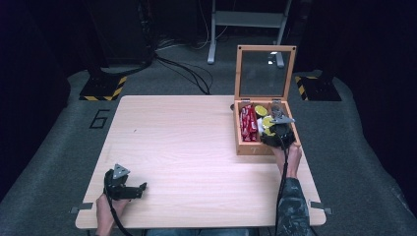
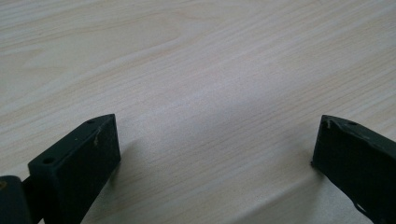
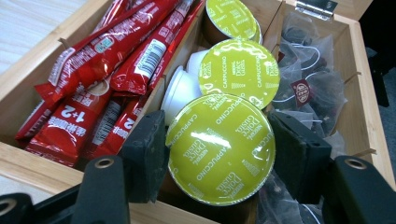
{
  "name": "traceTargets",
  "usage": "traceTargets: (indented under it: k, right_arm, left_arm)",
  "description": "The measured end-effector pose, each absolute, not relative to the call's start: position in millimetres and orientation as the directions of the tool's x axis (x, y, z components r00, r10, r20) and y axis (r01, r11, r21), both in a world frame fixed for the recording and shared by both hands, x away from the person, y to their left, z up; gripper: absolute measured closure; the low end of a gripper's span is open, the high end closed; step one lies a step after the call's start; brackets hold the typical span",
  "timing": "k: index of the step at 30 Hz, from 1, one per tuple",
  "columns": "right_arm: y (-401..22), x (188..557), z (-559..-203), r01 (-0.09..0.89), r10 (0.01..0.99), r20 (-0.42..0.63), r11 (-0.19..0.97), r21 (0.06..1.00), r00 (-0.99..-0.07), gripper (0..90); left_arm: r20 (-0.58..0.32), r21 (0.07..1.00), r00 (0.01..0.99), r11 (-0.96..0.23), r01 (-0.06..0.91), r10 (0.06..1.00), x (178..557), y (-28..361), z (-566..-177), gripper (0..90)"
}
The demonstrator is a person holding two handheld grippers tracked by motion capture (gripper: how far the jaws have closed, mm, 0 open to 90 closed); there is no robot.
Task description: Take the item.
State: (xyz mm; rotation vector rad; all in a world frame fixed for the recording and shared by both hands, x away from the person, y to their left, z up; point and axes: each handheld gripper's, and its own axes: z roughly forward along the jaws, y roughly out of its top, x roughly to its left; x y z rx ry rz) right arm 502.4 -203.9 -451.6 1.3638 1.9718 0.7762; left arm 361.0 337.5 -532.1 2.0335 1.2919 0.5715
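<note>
A wooden box [image 1: 240, 145] with its glass lid [image 1: 261, 73] raised stands at the table's right. It holds red sachets [image 3: 98, 70], green-lidded coffee capsules and dark tea bags [image 3: 310, 88]. My right gripper [image 3: 219, 151] is over the box's near end [image 1: 276, 129], shut on one green capsule [image 3: 222, 149], with a jaw on each side of it. Two more green capsules [image 3: 240, 70] lie behind it in the middle compartment. My left gripper [image 1: 140, 189] rests low at the table's near left corner, open [image 2: 215, 144], with only bare wood between its jaws.
The pale wooden table [image 1: 187, 142] spreads between the two grippers. A small dark knob [image 1: 232, 106] sits just left of the box's back corner. Beyond the table are cables, a stand base [image 1: 103, 87] with yellow-black tape and a grey metal frame [image 1: 248, 22].
</note>
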Motion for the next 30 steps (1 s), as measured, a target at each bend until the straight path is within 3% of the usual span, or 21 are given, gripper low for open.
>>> traceTargets:
  k: [2,3,5,12,23,30]
  right_arm:
    - [-204,501,-450,0.588,0.95,-0.141,0.285,0.757,-0.279,39.7]
    - [-205,500,-449,0.579,0.948,-0.137,0.285,0.764,-0.286,58.9]
    - [-207,498,-445,0.561,0.952,-0.136,0.274,0.781,-0.275,61.2]
    - [-211,502,-445,0.597,0.96,-0.094,0.239,0.766,-0.264,47.1]
    - [-198,506,-451,0.618,0.949,-0.127,0.286,0.732,-0.288,44.3]
    - [-201,511,-453,0.651,0.953,-0.085,0.263,0.712,-0.292,41.5]
  left_arm:
    - [0.016,0.723,0.418,-0.3,0.623,0.908,361,337,-532,0.5]
    - [0.016,0.722,0.419,-0.3,0.623,0.908,361,338,-532,0.5]
    - [0.016,0.722,0.419,-0.3,0.623,0.908,361,338,-532,0.5]
    - [0.016,0.723,0.418,-0.3,0.623,0.908,361,337,-532,0.5]
    - [0.016,0.723,0.418,-0.3,0.623,0.908,361,337,-532,0.5]
    - [0.016,0.722,0.418,-0.3,0.623,0.908,361,338,-532,0.5]
